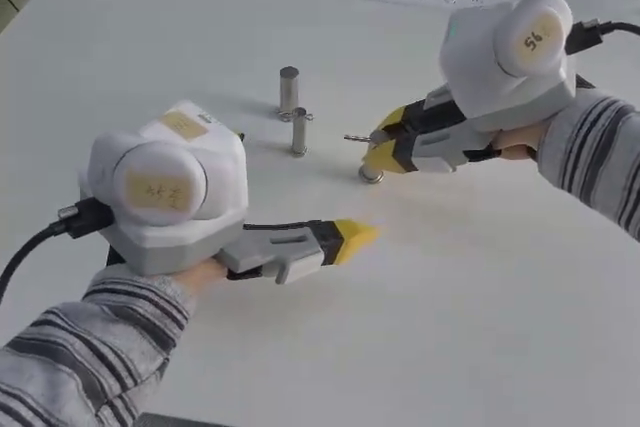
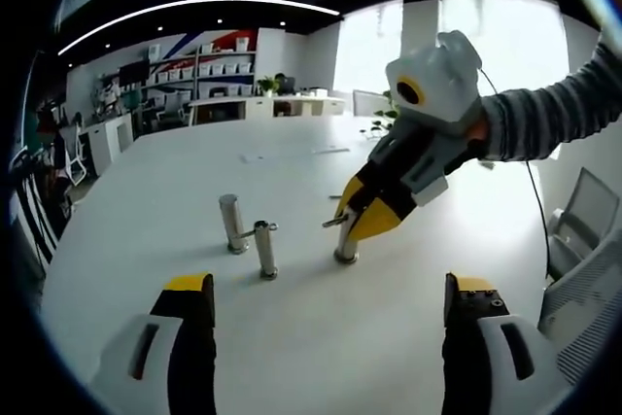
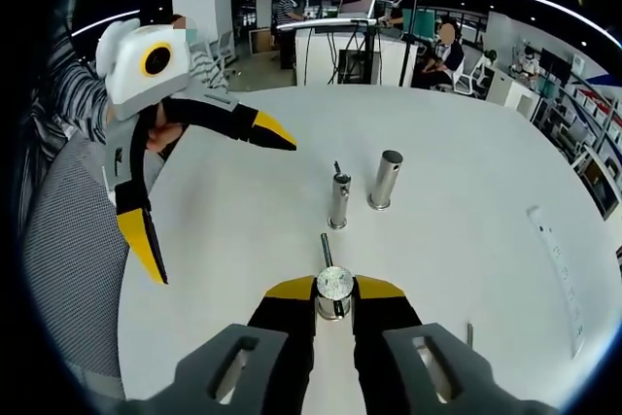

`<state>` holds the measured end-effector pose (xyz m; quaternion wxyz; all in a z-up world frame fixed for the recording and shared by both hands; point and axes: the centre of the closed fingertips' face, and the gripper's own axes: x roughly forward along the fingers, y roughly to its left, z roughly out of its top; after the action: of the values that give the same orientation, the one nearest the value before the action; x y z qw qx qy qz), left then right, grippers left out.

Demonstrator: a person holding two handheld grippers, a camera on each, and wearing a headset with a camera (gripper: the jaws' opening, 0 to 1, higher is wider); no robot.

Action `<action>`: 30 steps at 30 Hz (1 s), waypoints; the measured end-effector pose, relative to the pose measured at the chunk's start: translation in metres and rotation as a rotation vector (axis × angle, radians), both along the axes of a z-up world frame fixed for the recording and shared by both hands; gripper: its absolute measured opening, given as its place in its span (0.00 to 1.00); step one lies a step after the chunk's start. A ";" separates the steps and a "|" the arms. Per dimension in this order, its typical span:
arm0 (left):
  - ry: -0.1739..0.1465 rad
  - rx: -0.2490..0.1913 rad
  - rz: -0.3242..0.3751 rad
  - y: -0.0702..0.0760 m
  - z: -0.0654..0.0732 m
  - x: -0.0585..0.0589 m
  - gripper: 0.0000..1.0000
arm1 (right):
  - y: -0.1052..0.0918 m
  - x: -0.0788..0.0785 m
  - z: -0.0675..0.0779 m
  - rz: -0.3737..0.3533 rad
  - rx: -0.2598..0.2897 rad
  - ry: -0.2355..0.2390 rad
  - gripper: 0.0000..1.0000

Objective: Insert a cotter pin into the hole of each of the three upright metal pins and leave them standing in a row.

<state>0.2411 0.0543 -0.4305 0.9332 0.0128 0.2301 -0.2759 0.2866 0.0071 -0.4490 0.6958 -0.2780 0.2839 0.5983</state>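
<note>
Clamping right gripper [image 1: 380,143] on the pin [image 3: 333,289], upright between my jaws; cotter [image 3: 326,246] sticks out level, straight ahead. Left gripper [image 2: 330,284] gapes wide, farther off.

Three cylindrical metal pins stood upright in a row on the white table [image 1: 450,277]. The far pin [image 1: 289,90] was bare. The middle pin [image 1: 299,135] carried a cotter pin [image 1: 297,116] through its head. The near pin [image 1: 371,174], clasped between the jaws of the right gripper [image 1: 380,145], had a second cotter pin [image 1: 356,137] projecting sideways at its top.
</note>
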 end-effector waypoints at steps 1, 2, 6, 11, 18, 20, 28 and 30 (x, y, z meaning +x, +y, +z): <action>0.000 -0.002 0.002 0.001 0.000 0.000 0.98 | 0.000 0.001 0.000 0.003 -0.002 -0.001 0.08; 0.001 -0.003 0.005 0.002 0.000 0.001 0.99 | 0.000 0.002 0.000 0.002 -0.003 0.000 0.08; 0.001 0.000 0.026 0.005 0.000 0.003 0.99 | 0.002 0.006 -0.001 0.004 -0.010 0.002 0.08; 0.002 -0.005 0.026 0.004 0.000 0.004 0.99 | 0.003 0.009 -0.002 0.005 -0.014 0.001 0.08; 0.015 -0.011 0.035 0.002 -0.002 0.004 0.99 | 0.004 0.015 -0.002 0.014 -0.019 0.004 0.08; 0.015 -0.016 0.037 0.002 -0.002 0.004 0.99 | 0.003 0.016 -0.002 0.015 -0.024 0.000 0.08; 0.021 -0.018 0.036 0.002 -0.004 0.005 0.99 | 0.001 0.020 -0.004 0.003 -0.033 0.022 0.09; 0.024 -0.019 0.035 0.002 -0.004 0.005 0.99 | 0.000 0.022 -0.005 0.002 -0.032 0.024 0.09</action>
<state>0.2460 0.0567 -0.4348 0.9352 -0.0033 0.2387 -0.2617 0.3091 0.0071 -0.4536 0.6871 -0.2820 0.3014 0.5979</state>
